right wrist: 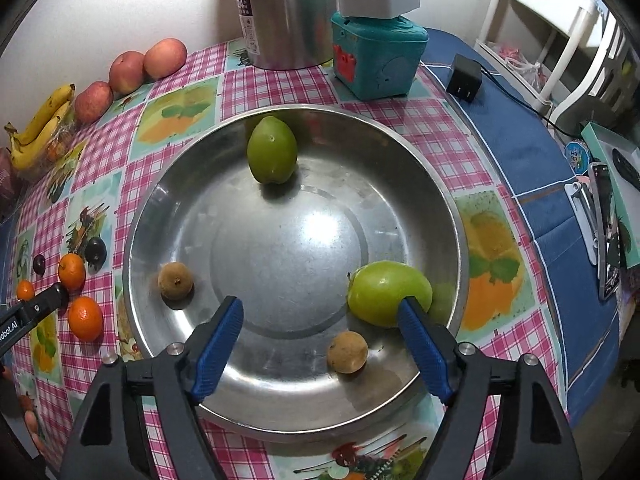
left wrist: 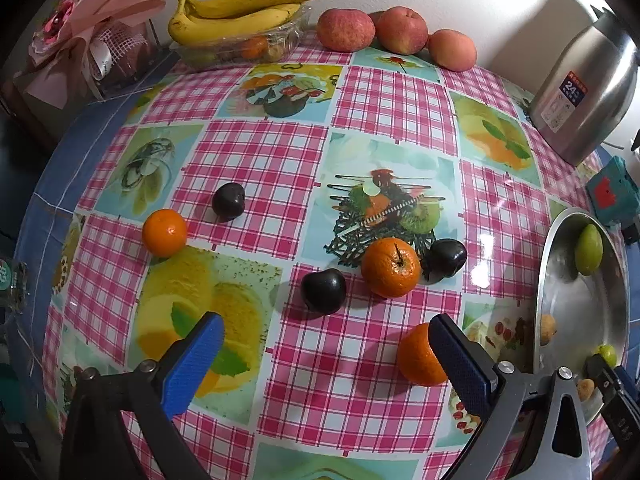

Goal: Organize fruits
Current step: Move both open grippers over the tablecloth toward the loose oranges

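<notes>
My left gripper [left wrist: 324, 320] hangs open over the checked tablecloth with nothing between its blue pads. One orange [left wrist: 420, 354] lies just outside its right finger. Farther off lie a second orange [left wrist: 390, 267], a third orange [left wrist: 164, 232] and three dark plums [left wrist: 323, 290]. My right gripper [right wrist: 320, 306] stands open above the steel bowl [right wrist: 127, 256]. In the bowl are a green fruit [right wrist: 384, 292] beside the right finger, another green fruit [right wrist: 272, 150] at the back, and two small brown fruits [right wrist: 347, 351]. No pad presses on anything.
Bananas [left wrist: 240, 12] on a clear plastic box and three apples [left wrist: 346, 30] line the wall. A steel thermos [right wrist: 280, 12] and a teal toy box [right wrist: 376, 56] stand behind the bowl. A wrapped bouquet [left wrist: 80, 36] sits far left, a black plug [right wrist: 464, 78] on the blue cloth.
</notes>
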`<state>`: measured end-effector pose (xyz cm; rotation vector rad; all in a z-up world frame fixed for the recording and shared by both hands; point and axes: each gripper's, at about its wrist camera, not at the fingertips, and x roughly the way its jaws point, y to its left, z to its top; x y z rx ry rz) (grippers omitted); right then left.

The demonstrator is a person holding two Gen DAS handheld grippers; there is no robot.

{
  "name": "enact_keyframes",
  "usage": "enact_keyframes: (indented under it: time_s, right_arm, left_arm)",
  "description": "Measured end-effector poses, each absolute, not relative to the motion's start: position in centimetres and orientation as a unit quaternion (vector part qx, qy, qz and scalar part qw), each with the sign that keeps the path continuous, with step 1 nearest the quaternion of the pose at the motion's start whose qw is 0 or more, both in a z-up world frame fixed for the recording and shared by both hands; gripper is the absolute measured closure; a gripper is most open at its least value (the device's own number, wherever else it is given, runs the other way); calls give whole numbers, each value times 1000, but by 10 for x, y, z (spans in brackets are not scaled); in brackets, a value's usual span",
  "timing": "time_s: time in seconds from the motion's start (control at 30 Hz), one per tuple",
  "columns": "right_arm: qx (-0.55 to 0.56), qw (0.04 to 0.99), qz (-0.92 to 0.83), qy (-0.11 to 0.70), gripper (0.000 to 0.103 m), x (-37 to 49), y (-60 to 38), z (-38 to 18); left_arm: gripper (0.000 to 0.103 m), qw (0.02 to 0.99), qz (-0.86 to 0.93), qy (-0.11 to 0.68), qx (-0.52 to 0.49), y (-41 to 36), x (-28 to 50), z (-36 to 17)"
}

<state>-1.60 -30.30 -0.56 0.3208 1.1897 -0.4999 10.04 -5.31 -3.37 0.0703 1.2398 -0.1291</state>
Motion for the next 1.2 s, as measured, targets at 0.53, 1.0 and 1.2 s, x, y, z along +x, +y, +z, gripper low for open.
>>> enact_keyframes:
  time_s: [0.53, 1.0, 1.2]
  right_arm:
    - [147, 808, -240, 517, 1, -19, -301, 3]
    - [164, 818, -244, 494, 1, -19, -299, 7]
    - [177, 823, -245, 481, 1, -17, -299, 12]
  left_arm:
    - [0, 820, -86, 562, 57, -59, 98, -27]
    - [0, 845, -103, 521, 58, -42, 108, -14]
    - [0, 845, -101, 524, 27, -17, 120, -9]
